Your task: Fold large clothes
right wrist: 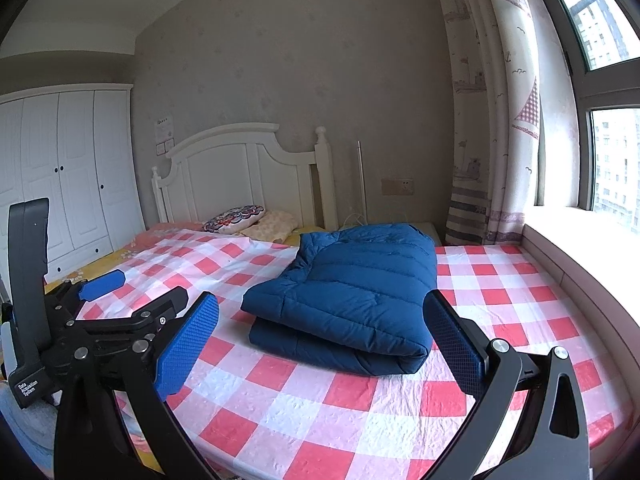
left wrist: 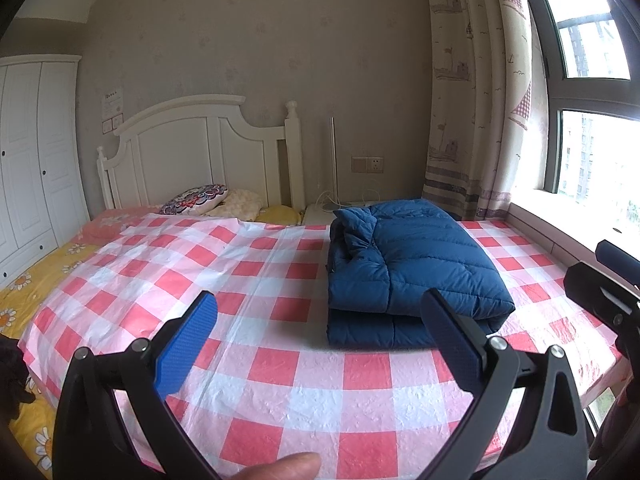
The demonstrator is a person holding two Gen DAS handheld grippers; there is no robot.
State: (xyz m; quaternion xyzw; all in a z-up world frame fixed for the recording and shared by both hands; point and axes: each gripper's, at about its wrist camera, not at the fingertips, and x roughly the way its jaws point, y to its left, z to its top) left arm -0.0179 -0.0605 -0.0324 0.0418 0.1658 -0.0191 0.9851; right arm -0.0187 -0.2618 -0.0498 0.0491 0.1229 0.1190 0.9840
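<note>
Bed's the stage here, covered w/ a red-and-white checked sheet [left wrist: 280,360], thin and crinkly, plastic-looking, creased down the middle. At the far end, a white panelled headboard [left wrist: 192,148] w/ a turned post, and just below it a patterned cushion [left wrist: 196,199] leaning next to a pale floral pillow [left wrist: 240,204]. A yellow daisy-print bedsheet [left wrist: 24,284] pokes out along the left edge. White wardrobe [left wrist: 36,152] stands off to the left, well apart. To the right: sailboat-print curtain [left wrist: 476,100], bright window [left wrist: 592,152], and a wall socket [left wrist: 367,164] w/ white cables trailing below it.

The blue puffer jacket [right wrist: 352,292] lies folded on the checked sheet, right of centre, toward the window side. Quilted in stitched bands, puffy, stacked in layers w/ a rounded fold facing the near edge; a bunched bit sits at its far left corner.

Left tongs [left wrist: 320,328] hang spread wide over the sheet, nothing between them; the blue textured pads [left wrist: 186,346] are apart from the jacket, though the right-hand pad overlaps its near corner in the left wrist view. A fingertip [left wrist: 280,466] shows at the bottom edge. Right tongs [right wrist: 324,340] also gape wide, empty, framing the jacket's near fold in the right wrist view. Whether either pad touches the fabric can't be told. No containers on the bed.
</note>
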